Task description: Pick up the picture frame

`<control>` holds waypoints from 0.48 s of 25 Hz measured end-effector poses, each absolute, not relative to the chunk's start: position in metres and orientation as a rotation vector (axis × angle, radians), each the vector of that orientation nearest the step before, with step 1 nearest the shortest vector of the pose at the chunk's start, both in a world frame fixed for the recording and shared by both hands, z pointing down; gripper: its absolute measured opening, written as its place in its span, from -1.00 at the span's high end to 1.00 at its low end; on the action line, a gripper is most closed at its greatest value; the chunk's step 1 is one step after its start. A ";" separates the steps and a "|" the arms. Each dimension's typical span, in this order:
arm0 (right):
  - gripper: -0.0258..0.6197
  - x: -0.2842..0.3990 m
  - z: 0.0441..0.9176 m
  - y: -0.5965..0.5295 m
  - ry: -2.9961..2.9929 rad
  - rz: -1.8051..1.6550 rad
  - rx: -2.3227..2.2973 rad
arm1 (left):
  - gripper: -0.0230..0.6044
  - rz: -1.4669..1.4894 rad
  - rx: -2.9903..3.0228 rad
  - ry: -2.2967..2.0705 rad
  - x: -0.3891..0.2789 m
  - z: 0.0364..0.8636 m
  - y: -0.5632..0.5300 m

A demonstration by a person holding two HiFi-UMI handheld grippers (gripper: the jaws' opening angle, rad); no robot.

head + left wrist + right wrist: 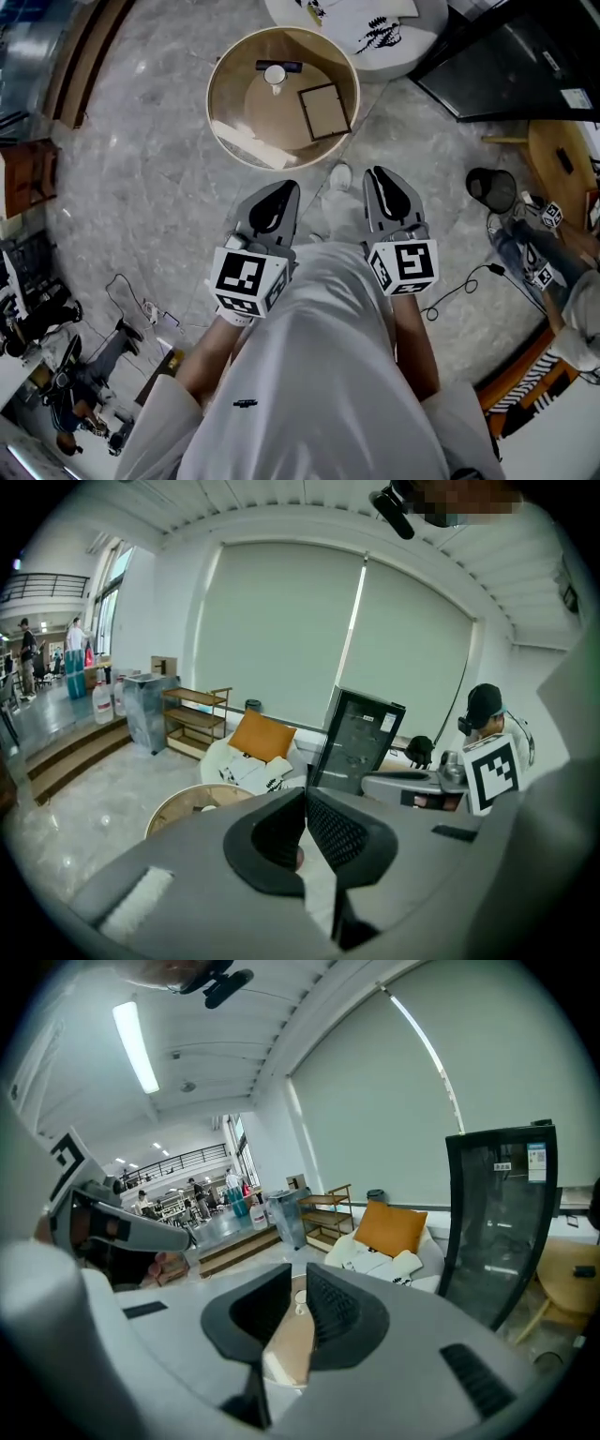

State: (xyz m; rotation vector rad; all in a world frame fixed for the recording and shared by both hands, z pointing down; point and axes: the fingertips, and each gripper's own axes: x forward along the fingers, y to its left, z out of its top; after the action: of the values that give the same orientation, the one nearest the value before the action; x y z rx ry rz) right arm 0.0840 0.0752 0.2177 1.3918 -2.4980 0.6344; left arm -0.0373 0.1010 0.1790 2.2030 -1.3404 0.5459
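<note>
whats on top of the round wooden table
A picture frame lies flat on the table, with a white cup and a small dark bar near its far edge. Anything beneath the top is hidden.

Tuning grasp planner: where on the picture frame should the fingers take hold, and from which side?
The picture frame lies flat on the round table, near its right-hand rim. Probably pinch the near border rail from above, straddling that thin strip; the flat pose leaves no side to slide under. The white cup stands clear of it.
</note>
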 end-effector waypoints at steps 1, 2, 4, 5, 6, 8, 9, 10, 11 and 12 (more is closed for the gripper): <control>0.85 0.087 0.220 0.067 -2.497 0.647 1.388 | 0.90 0.554 2.198 -1.337 -0.034 0.181 0.094; 0.82 0.090 0.222 0.059 -2.497 0.658 1.386 | 0.90 0.564 2.195 -1.336 -0.032 0.182 0.088; 0.81 0.091 0.225 0.042 -2.498 0.674 1.382 | 0.90 0.582 2.189 -1.340 -0.031 0.183 0.075; 0.81 0.090 0.225 0.035 -2.498 0.682 1.379 | 0.90 0.588 2.185 -1.341 -0.031 0.183 0.069; 0.81 0.090 0.227 0.029 -2.497 0.693 1.376 | 0.90 0.594 2.181 -1.340 -0.031 0.183 0.065; 0.79 0.090 0.229 0.021 -2.492 0.715 1.373 | 0.90 0.602 2.181 -1.332 -0.030 0.183 0.057; 0.79 0.090 0.230 0.018 -2.487 0.722 1.374 | 0.90 0.606 2.185 -1.327 -0.030 0.183 0.054; 0.79 0.091 0.232 0.014 -2.481 0.727 1.378 | 0.90 0.610 2.191 -1.320 -0.029 0.183 0.050; 0.78 0.091 0.232 0.011 -2.475 0.729 1.385 | 0.90 0.614 2.199 -1.313 -0.029 0.184 0.046; 0.77 0.091 0.233 0.008 -2.469 0.731 1.393 | 0.90 0.618 2.206 -1.306 -0.029 0.185 0.042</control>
State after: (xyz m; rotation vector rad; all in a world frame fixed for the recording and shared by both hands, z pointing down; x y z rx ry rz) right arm 0.0914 0.0078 0.2331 1.3926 -2.4689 0.7312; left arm -0.0287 0.0419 0.1847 2.2055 -1.3063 0.6184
